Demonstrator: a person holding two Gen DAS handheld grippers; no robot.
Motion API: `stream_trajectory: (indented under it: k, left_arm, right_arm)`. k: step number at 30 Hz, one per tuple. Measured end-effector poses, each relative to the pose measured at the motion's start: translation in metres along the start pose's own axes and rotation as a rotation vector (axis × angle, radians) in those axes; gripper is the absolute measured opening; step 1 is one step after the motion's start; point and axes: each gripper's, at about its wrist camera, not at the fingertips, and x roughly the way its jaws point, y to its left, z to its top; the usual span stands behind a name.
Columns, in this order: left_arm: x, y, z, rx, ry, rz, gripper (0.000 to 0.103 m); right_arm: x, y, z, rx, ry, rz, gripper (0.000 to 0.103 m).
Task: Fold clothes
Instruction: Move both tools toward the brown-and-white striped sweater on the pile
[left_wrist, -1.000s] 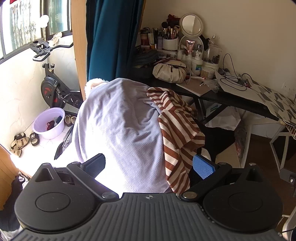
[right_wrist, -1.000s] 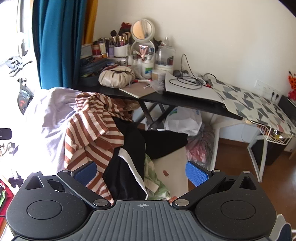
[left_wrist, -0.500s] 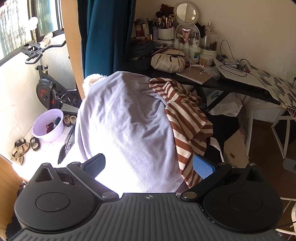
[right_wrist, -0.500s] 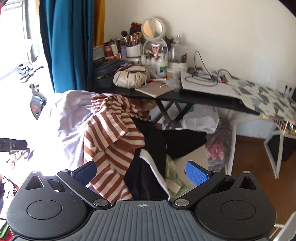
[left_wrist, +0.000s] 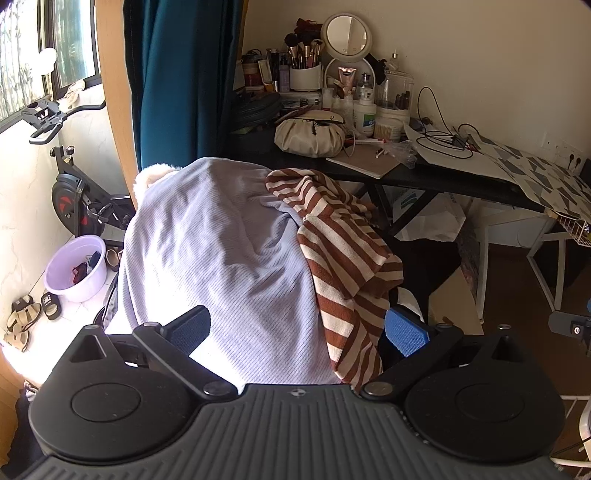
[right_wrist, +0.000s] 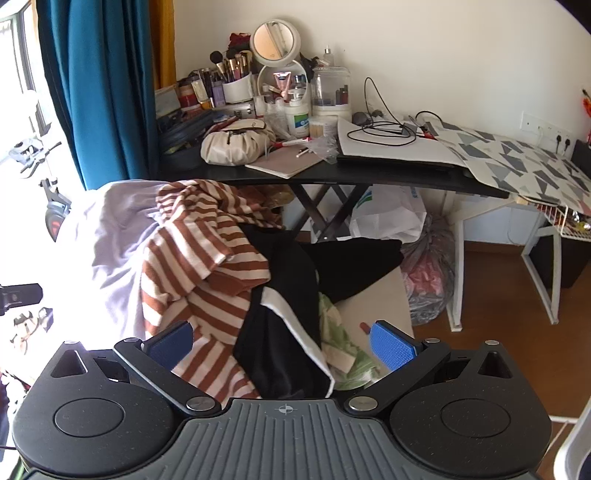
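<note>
A pile of clothes lies heaped in front of both grippers. A pale lilac ribbed garment (left_wrist: 221, 251) covers the left of the heap; it also shows as the lilac garment (right_wrist: 110, 236) in the right wrist view. A brown-and-cream striped top (left_wrist: 343, 251) drapes over its right side, seen as the striped top (right_wrist: 207, 258) too. A black garment with a white edge (right_wrist: 284, 295) and a green patterned cloth (right_wrist: 340, 343) lie further right. My left gripper (left_wrist: 297, 328) is open above the lilac garment, holding nothing. My right gripper (right_wrist: 280, 341) is open above the striped and black clothes.
A black desk (right_wrist: 369, 173) crowded with cosmetics, a mirror (right_wrist: 275, 38), a beige pouch (right_wrist: 236, 144) and cables stands behind the pile. Bags (right_wrist: 428, 273) sit under it. A teal curtain (left_wrist: 177, 81), an exercise bike (left_wrist: 74, 199) and a lilac basin (left_wrist: 75, 267) are at the left.
Both grippers have drifted a little closer to the pile and slightly leftward, so the clothes look larger. Both stay open; the clothes have not moved.
</note>
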Motion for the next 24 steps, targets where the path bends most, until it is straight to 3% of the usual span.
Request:
stream_trajectory:
  k: [5,15,19,24]
  left_arm:
    - [0.027,-0.019,0.013,-0.056,0.024,0.051,0.103]
    - [0.063,-0.071,0.038,-0.176,0.080,0.247,0.103]
    - [0.073,-0.092,0.039,-0.193,0.121,0.344,0.103]
    - [0.074,-0.111,0.042,-0.225,0.132,0.415,0.103]
  right_arm:
    - [0.036,-0.022,0.021,-0.082,-0.001,0.038,0.102]
    - [0.113,-0.091,0.076,-0.241,-0.029,0.213,0.102]
    - [0.142,-0.105,0.085,-0.318,-0.020,0.235,0.102]
    - [0.163,-0.113,0.088,-0.307,0.012,0.262,0.102]
